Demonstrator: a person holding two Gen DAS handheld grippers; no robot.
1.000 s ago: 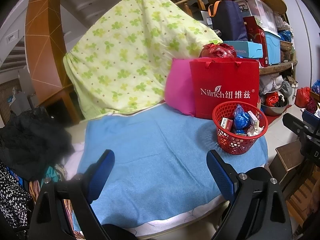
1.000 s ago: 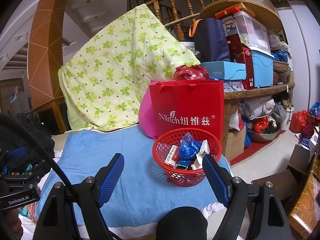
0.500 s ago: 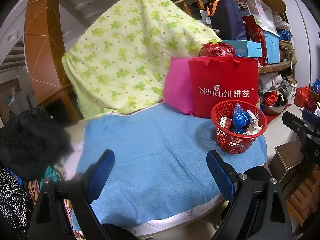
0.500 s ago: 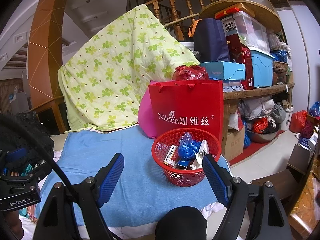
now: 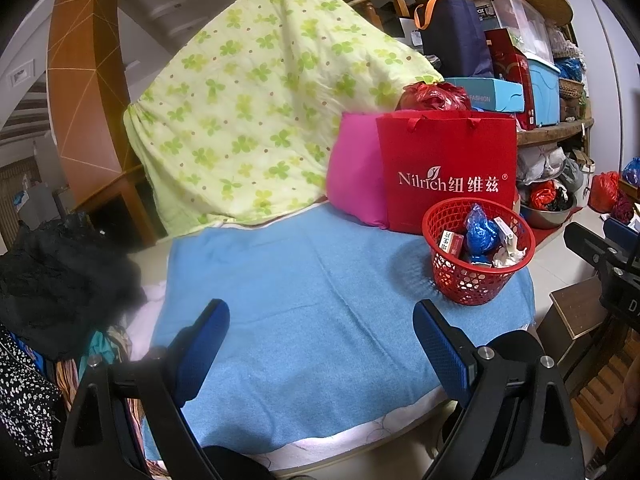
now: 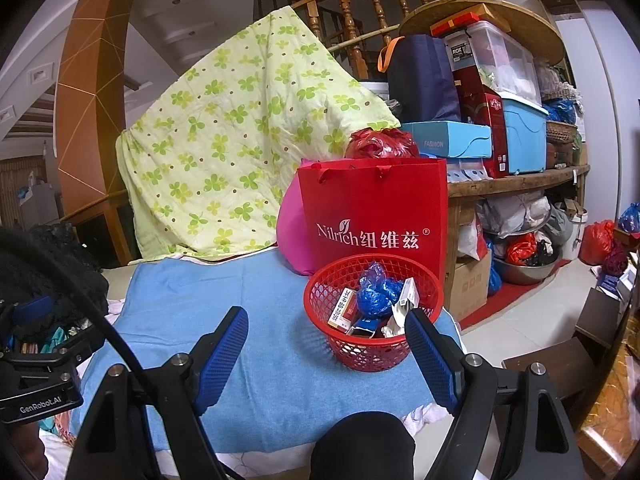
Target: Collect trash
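A red mesh basket [image 5: 476, 280] [image 6: 372, 350] stands at the right end of a blue towel [image 5: 304, 300] [image 6: 256, 340]. It holds a crumpled blue plastic bag [image 5: 482, 234] [image 6: 376, 294], a red and white box [image 5: 450, 242] [image 6: 343, 307], a white box and crumpled paper. My left gripper [image 5: 320, 340] is open and empty above the towel's near part, left of the basket. My right gripper [image 6: 326, 344] is open and empty, its right finger [image 6: 430, 356] in front of the basket's near rim.
A red Nilrich paper bag [image 5: 448, 172] [image 6: 372, 216] and a pink cushion [image 5: 354, 176] stand behind the basket. A green flowered quilt [image 5: 256, 120] hangs at the back. Cluttered shelves [image 6: 516, 184] are at the right, dark clothes [image 5: 52, 280] at the left.
Both grippers stay open and empty. The views shift only slightly; the basket and its contents have not moved.
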